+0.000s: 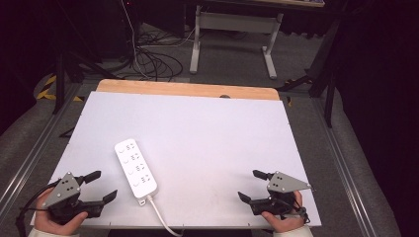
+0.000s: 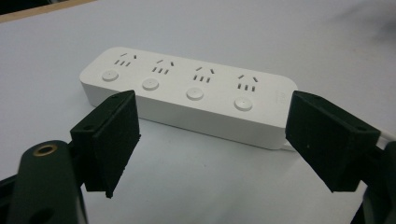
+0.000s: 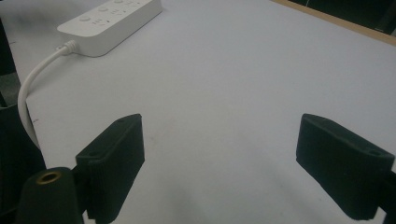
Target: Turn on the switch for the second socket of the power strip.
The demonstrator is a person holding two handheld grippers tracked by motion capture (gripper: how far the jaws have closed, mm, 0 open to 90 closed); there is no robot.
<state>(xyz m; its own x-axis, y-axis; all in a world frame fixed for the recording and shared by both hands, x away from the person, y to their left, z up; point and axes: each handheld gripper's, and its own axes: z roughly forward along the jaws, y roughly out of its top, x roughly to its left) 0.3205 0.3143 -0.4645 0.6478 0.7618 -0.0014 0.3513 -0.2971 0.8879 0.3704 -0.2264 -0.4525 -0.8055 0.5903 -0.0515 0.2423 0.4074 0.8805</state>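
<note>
White plastic makes up the power strip (image 1: 135, 168), a long rounded bar lying flat on the near-left part of the pale table sheet (image 1: 207, 133), angled so its far end leans left. Four socket groups run along its top, each paired with a round button, clearest in the left gripper view (image 2: 189, 95). Its white cord (image 1: 160, 215) leaves the near end and curves off the table's front edge, where it is cut from sight; the plug cannot be seen. Faint lettering on the strip's end is too small to read. Just left of the strip, the left gripper (image 1: 101, 185) rests low at the near edge with its jaws spread wide and holding nothing, aimed at the strip's long side. Well apart, at the near right, the right gripper (image 1: 249, 185) also stands wide open over bare sheet. Both hands are cropped at the wrists.
</note>
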